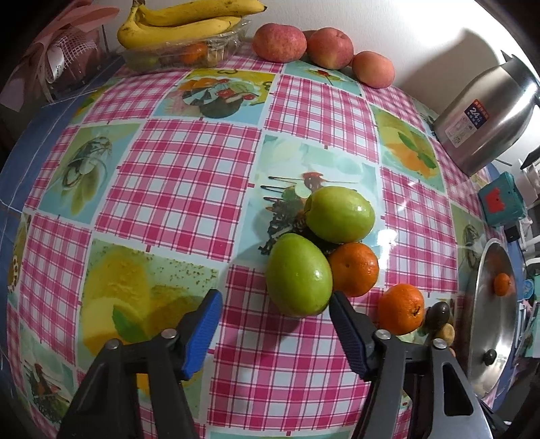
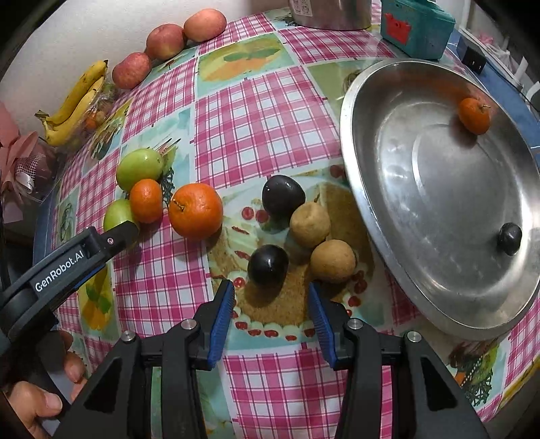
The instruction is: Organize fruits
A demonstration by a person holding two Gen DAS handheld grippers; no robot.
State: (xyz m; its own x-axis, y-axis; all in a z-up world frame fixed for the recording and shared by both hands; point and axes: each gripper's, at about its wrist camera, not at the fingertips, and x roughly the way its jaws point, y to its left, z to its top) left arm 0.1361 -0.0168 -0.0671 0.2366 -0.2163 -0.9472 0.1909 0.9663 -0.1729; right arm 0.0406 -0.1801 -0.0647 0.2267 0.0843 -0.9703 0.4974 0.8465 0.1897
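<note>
Hovering over a checked tablecloth (image 1: 175, 175), both grippers point steeply down at loose fruit, and neither holds anything. The left gripper (image 1: 275, 332) stands half open with its blue pads apart; the nearer green fruit (image 1: 298, 275) lies just ahead of the fingertips, not yet between them, touching a second green fruit (image 1: 340, 214) and a small orange (image 1: 353, 268). A larger orange (image 2: 195, 211) sits just beside that cluster. The right gripper (image 2: 271, 315) is set narrower, also empty, with a dark plum (image 2: 268, 265) just beyond its tips; close by lie another plum (image 2: 283, 197) and two brown round fruits (image 2: 309, 224) (image 2: 332, 260), the nearer one touching the space by the right pad. The metal tray (image 2: 371, 111) already carries one small orange (image 2: 474, 115) and one dark plum (image 2: 509, 238), so the step in hand seems to be picking more fruit to sort onto it. To do it well, each gripper should probably come down so that the pads straddle the widest part of a single fruit, clear of its neighbours; the green fruit looks smooth and rounded, so a centred squeeze would keep it from squirting sideways and nudging the small orange. The right side may need to open a little wider before descending over the plum. Apples (image 1: 280, 42) and bananas (image 1: 182, 23) at the far edge are well apart from both.
</note>
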